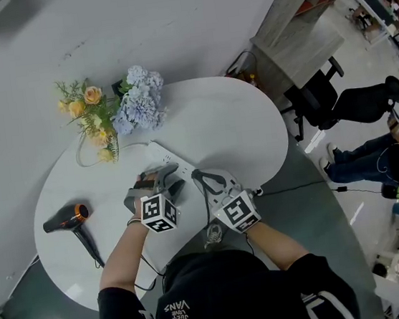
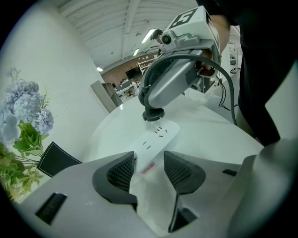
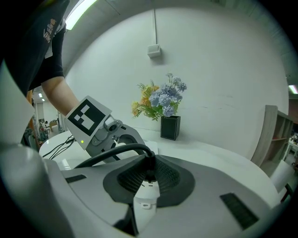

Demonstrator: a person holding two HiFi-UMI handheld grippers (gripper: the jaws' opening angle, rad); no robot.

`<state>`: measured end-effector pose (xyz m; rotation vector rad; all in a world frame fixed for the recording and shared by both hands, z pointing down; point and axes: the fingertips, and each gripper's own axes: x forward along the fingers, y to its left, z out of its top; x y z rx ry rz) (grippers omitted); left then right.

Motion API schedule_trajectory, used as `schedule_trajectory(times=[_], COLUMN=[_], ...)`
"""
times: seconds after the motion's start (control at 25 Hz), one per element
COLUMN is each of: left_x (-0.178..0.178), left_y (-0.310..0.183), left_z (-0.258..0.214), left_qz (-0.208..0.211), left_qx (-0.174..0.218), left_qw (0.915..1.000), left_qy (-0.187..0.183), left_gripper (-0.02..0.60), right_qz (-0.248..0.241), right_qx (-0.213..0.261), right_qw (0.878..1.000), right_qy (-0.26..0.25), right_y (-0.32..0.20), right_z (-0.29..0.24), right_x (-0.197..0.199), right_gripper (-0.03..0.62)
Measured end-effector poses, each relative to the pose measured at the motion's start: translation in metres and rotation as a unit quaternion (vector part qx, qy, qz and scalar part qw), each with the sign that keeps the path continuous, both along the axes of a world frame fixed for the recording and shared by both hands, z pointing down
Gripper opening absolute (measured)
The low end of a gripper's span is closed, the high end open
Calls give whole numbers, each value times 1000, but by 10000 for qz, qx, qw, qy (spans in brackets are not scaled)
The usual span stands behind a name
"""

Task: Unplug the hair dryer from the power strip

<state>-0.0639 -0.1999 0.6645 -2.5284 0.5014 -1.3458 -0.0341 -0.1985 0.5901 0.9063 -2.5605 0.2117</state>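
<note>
A bouquet [image 1: 114, 111] in a black vase [image 3: 170, 128] stands near the round white table's [image 1: 224, 127] far edge.

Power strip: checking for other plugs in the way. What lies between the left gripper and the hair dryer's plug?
Only bare power strip with empty sockets, in the left gripper view.

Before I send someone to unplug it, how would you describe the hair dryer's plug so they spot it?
On the white table, a white power strip lies in the middle, its near end in the left claw. The plug sits at the opposite end: small, round, black, pinched in the right claw, the only dark thing on it.
</note>
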Motion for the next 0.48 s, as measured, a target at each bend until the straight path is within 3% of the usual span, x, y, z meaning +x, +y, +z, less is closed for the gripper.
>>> schedule_trajectory(times=[0.48], left_x=[3], left_y=[5], left_z=[-6], left_qz=[-64], left_qx=[-35], left_qw=[9999], left_qy=[-135], left_gripper=[216], right_qz=[319], right_qx=[4], right_qw=[9992], right_qy=[-223], right_y=[19], right_z=[-24], right_x=[21], right_gripper=[72])
